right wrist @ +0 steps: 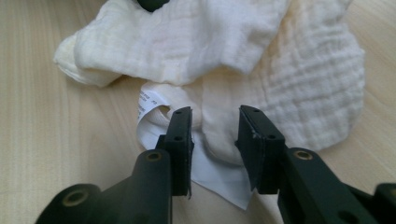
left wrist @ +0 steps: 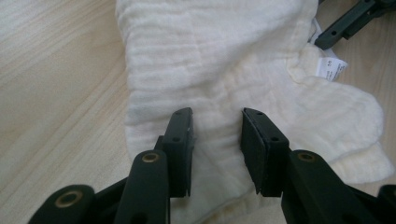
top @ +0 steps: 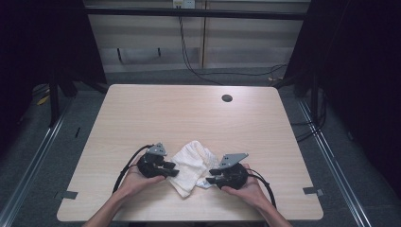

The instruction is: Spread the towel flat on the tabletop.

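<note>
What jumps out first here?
A crumpled cream cloth lies near the front edge of the wooden table, between the two hands. The left gripper and the right gripper meet it from either side, each with its jaws part open and cloth between them; whether they pinch it is unclear. A white care label sticks out beside the right gripper's jaws.

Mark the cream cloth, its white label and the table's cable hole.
cream cloth [top: 191, 163], high view, middle of the fabric.
white label [right wrist: 215, 175], right gripper view, lower part.
cable hole [top: 227, 98], high view, its centre.
</note>
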